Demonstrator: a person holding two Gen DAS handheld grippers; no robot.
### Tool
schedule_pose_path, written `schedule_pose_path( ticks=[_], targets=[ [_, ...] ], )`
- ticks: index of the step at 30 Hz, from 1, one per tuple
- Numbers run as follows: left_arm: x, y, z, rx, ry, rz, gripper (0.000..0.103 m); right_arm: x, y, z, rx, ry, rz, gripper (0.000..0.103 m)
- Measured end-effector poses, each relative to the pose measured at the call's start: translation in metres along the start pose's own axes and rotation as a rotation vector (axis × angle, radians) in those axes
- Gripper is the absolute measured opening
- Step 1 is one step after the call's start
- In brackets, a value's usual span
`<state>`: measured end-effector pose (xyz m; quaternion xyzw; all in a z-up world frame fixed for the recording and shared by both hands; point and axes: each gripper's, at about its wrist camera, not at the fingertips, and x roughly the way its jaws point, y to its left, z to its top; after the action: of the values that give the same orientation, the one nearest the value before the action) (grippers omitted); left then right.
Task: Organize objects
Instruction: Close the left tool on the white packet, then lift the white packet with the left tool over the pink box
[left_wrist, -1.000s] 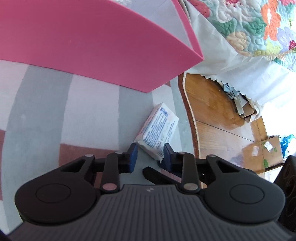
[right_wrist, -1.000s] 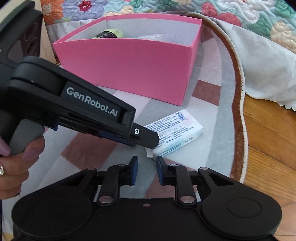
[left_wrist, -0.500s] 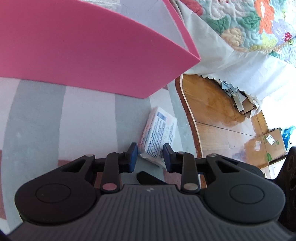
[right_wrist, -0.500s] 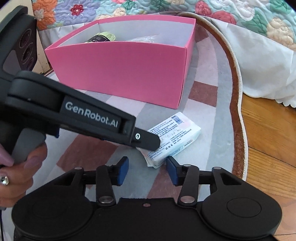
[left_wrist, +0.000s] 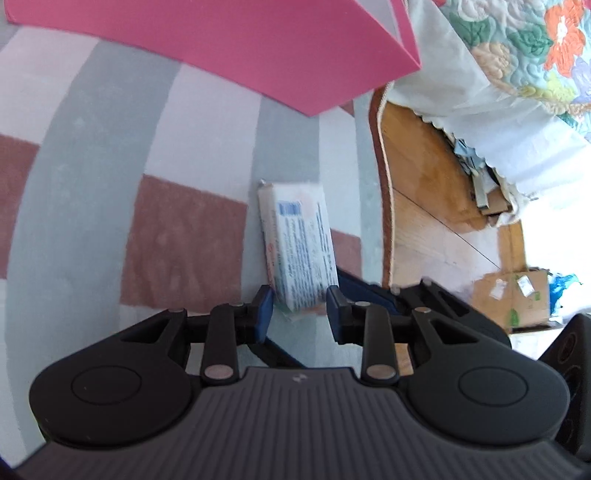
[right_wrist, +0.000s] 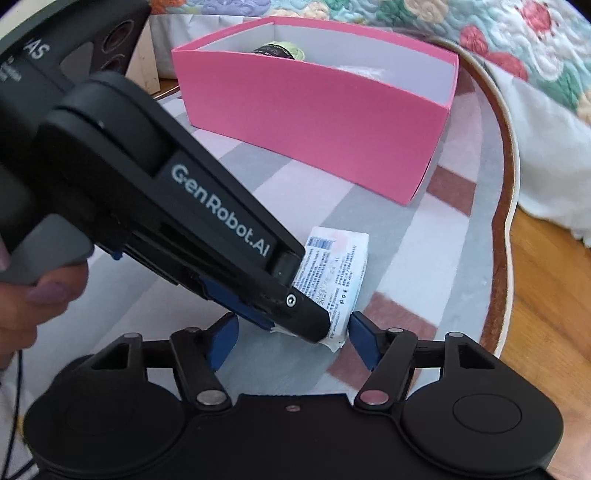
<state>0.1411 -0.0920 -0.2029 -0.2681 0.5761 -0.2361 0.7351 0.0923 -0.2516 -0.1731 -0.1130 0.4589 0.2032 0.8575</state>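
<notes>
A white packet (left_wrist: 299, 240) with blue print lies on the striped rug, short of the pink box (right_wrist: 314, 122). My left gripper (left_wrist: 299, 312) is shut on the packet's near end, its blue pads pressing on both sides. In the right wrist view the left gripper (right_wrist: 299, 321) reaches in from the left and covers the near corner of the packet (right_wrist: 336, 266). My right gripper (right_wrist: 293, 332) is opening. Its pads stand wide on either side of the left gripper's tip and the packet's corner and touch neither. The pink box (left_wrist: 258, 44) holds a yellow-green item (right_wrist: 280, 50) and a clear bag.
The rug's brown edge (right_wrist: 502, 236) curves along the right, with wooden floor (left_wrist: 424, 184) beyond. A bed with a white skirt and floral quilt (right_wrist: 535, 48) stands behind the box. A cardboard box (left_wrist: 509, 295) sits on the floor at far right. A hand (right_wrist: 48, 291) grips the left gripper's handle.
The right gripper's jaws went from shut to wide apart. The packet swung from lying diagonally to pointing straight along the left gripper. The pink box slid up in the left wrist view.
</notes>
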Motion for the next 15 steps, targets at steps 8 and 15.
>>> schedule_pose_path(
  ticks=[8, 15],
  targets=[
    [0.001, -0.004, 0.007, 0.064, -0.051, 0.026, 0.029, 0.004, -0.017, -0.003, 0.122, -0.032, -0.034, 0.071],
    [0.007, -0.013, 0.007, 0.083, -0.070, 0.030, 0.024, 0.001, -0.023, -0.010, 0.174, -0.047, -0.028, 0.049]
  ],
)
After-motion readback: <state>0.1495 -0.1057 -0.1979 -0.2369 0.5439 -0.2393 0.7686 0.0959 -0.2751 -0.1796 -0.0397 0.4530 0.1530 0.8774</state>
